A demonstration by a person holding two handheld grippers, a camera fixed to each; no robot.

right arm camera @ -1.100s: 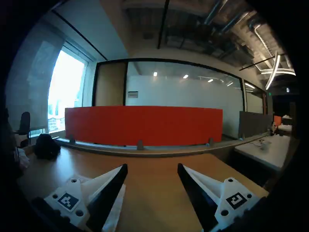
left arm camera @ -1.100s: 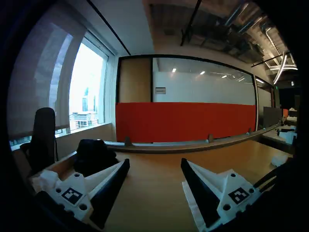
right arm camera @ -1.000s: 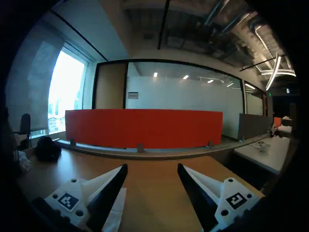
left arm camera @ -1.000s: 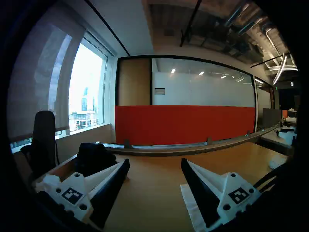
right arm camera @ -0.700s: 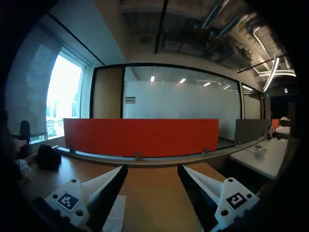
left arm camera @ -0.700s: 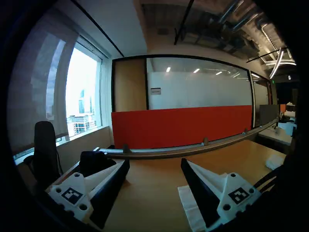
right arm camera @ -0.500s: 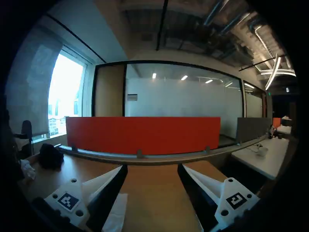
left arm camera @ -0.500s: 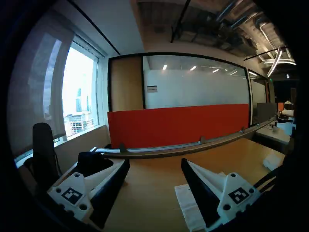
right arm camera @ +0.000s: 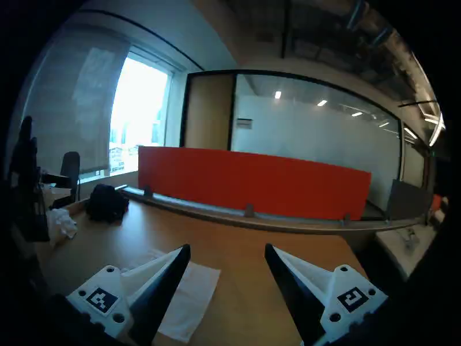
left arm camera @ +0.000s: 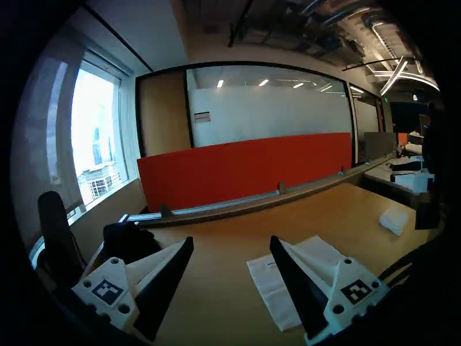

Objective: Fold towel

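White towel [left arm camera: 282,277] lies flat: thin, limp, light, we judge. Left gripper [left arm camera: 230,239], right gripper [right arm camera: 226,247] both spread, empty, above towel. We'd pinch its corners.

Ahead of the left gripper [left arm camera: 230,239]: wooden desk [left arm camera: 219,288], red partition [left arm camera: 248,167], glass wall [left arm camera: 271,112] beyond; bright window [left arm camera: 95,150] to its left.
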